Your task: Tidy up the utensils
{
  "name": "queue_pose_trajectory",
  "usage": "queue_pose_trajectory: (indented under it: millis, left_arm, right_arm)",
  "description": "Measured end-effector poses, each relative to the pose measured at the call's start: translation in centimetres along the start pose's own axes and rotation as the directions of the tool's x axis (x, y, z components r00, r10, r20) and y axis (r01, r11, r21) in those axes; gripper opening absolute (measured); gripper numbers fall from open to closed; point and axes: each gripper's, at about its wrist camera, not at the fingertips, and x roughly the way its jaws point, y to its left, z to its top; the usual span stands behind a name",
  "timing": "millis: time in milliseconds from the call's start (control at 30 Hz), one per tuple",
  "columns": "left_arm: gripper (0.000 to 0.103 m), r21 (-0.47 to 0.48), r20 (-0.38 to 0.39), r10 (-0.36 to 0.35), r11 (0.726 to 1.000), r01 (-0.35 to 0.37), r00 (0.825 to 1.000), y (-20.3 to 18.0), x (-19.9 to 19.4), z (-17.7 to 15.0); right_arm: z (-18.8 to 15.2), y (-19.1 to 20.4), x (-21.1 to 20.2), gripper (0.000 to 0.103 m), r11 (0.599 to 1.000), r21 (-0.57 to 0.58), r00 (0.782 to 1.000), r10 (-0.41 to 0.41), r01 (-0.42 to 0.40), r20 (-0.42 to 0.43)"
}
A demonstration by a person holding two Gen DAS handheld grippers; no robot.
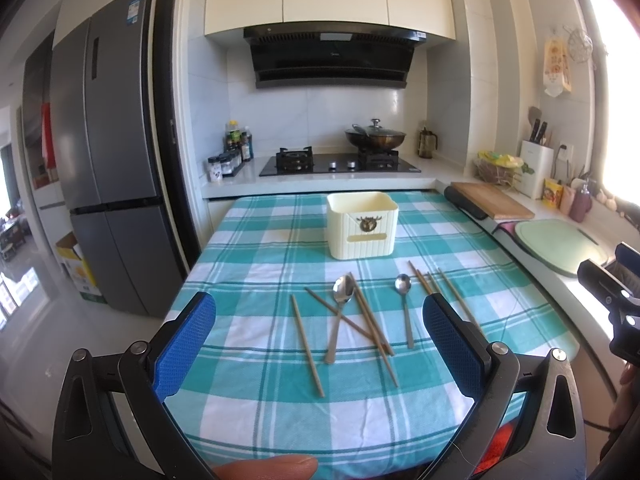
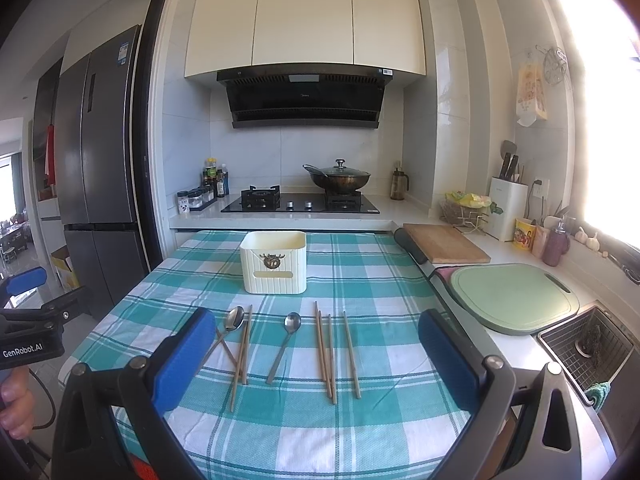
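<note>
Hovering above the near table edge, the left gripper (image 1: 319, 320) has its jaws wide apart and empty; two spoons (image 1: 342, 300) and crossed chopsticks (image 1: 370, 320) lie before the cream holder (image 1: 362, 226). From the right view, the right gripper (image 2: 316, 340) is likewise spread, empty. Grabbing tangled chopsticks could drag neighbours off.

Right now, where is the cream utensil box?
The cream utensil box stands upright at the far middle of the checked tablecloth, beyond the spoons and chopsticks, just before the stove counter; the left wrist view shows it centred too.
</note>
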Motion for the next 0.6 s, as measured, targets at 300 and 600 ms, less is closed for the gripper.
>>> queue_pose_trajectory:
  millis: [300, 600]
  left_arm:
    - [0.103, 0.001, 0.0, 0.0, 1.0, 0.0, 1.0, -0.07, 0.07, -0.17]
    - [0.103, 0.0, -0.002, -0.001, 1.0, 0.001, 1.0, -0.06, 0.09, -0.07]
  right_arm:
    - [-0.07, -0.04, -0.04, 0.103, 1.0, 0.0, 1.0, 0.0, 0.0, -0.003]
    - [-0.03, -0.08, -0.04, 0.103, 1.0, 0.001, 1.0, 0.001, -0.001, -0.003]
